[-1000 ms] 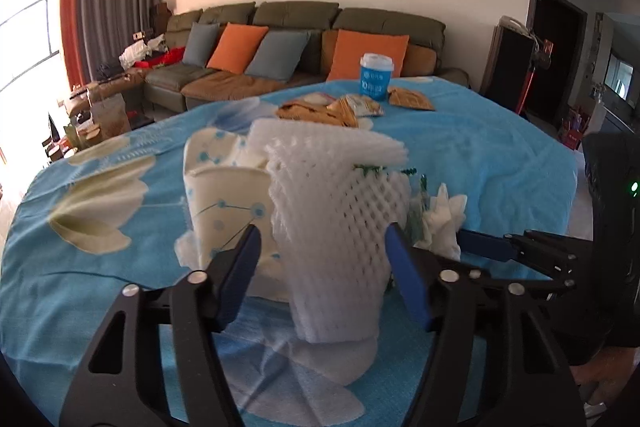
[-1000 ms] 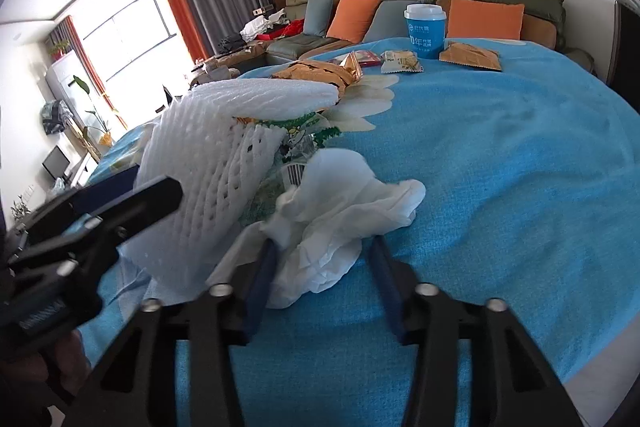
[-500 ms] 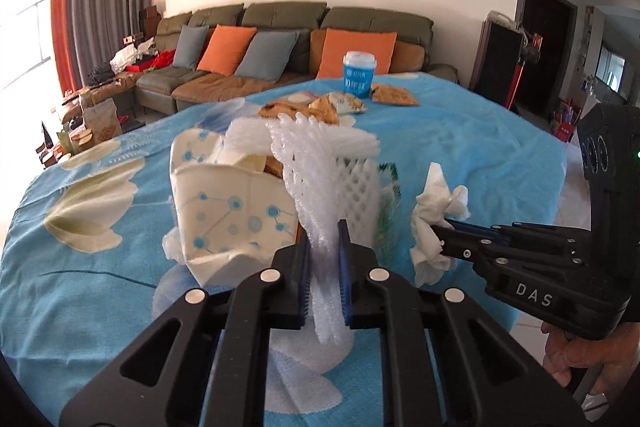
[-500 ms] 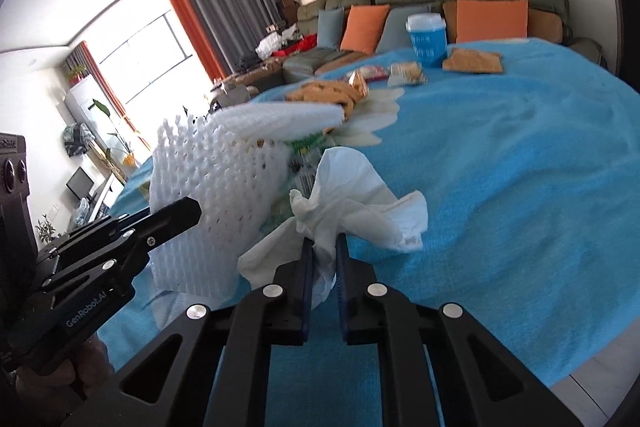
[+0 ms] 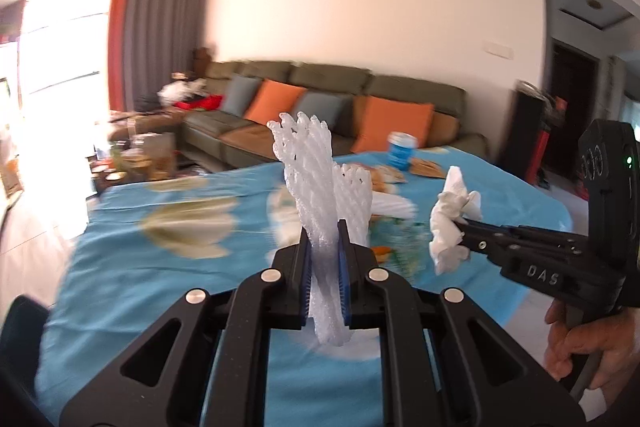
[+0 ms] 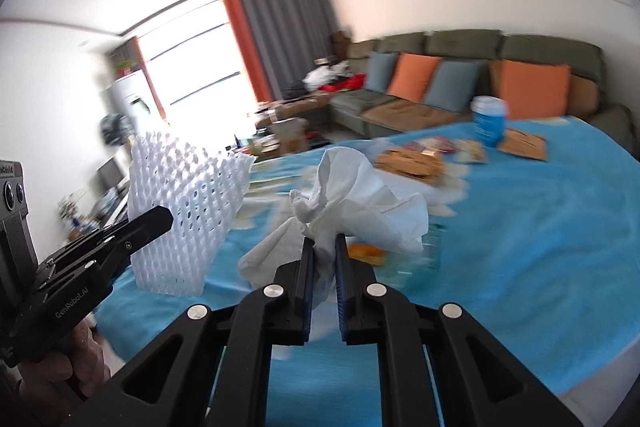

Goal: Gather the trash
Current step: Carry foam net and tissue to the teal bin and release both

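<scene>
My left gripper is shut on a white foam fruit net, squeezed flat between the blue pads and lifted above the blue flowered tablecloth. From the right wrist view the same foam net hangs at the left in the left gripper. My right gripper is shut on a crumpled white tissue, also raised off the cloth. In the left wrist view that tissue sits at the tip of the right gripper, held by a hand at the right edge.
More litter lies on the table: brown paper wrappers, a blue paper cup, a snack packet with something orange. A green sofa with orange cushions stands behind; a cluttered low table at the left.
Both grippers closed, the left on the foam net and the right on the tissue, then lifted them off the table. The patterned paper cup left the left wrist view.
</scene>
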